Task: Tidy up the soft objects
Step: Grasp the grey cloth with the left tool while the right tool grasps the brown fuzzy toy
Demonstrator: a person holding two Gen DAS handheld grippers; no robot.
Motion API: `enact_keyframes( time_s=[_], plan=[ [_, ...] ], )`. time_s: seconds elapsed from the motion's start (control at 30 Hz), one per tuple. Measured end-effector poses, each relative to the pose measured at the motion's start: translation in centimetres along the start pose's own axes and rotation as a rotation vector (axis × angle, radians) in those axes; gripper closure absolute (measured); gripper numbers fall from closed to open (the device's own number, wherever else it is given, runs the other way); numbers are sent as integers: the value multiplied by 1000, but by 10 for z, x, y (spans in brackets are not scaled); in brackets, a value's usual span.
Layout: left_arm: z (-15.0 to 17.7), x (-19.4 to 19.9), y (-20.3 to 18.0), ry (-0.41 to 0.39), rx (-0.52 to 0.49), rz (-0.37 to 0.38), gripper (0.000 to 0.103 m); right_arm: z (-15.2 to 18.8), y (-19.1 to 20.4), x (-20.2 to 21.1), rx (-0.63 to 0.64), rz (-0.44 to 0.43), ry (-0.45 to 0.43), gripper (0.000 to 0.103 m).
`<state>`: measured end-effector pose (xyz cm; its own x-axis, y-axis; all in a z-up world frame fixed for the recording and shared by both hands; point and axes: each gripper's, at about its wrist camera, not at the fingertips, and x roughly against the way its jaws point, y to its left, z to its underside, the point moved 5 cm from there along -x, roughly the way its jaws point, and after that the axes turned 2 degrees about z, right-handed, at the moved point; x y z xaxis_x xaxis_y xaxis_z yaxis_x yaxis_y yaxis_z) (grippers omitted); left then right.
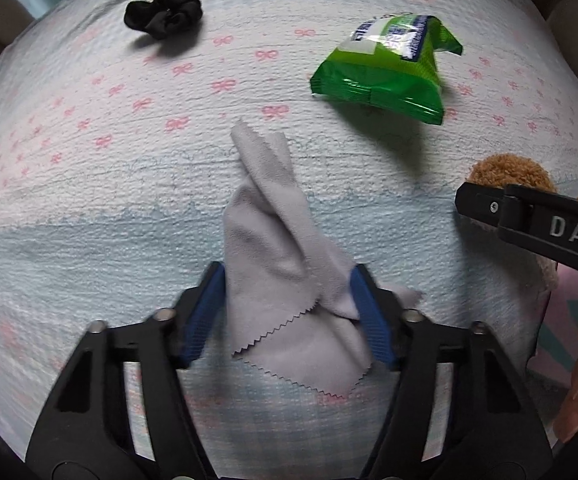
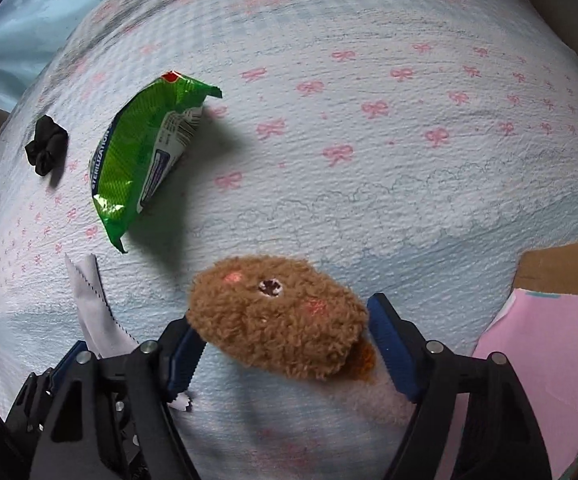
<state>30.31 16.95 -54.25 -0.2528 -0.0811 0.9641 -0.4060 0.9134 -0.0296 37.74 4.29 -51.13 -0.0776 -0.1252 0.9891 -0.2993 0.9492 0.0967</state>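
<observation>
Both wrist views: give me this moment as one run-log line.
left tool: pads against grey cloth | right tool: astride brown plush toy, contact unclear | green packet, black scrunchie: untouched

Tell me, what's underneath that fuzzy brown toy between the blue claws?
Under the brown plush toy you can see a pale fluffy part and the bow-print bedspread. Whatever lies directly beneath its body is covered.
</observation>
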Motion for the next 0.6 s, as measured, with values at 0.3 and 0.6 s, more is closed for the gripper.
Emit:
enact_keyframes(
  time_s=[0.3, 0.6],
  plan=[
    [-5, 5, -9, 6, -5, 30, 94, 9, 8, 8, 15, -23, -31, 50],
    [-19, 52, 5, -64, -9, 35, 94, 15, 11, 45, 23, -32, -92, 51]
  ],
)
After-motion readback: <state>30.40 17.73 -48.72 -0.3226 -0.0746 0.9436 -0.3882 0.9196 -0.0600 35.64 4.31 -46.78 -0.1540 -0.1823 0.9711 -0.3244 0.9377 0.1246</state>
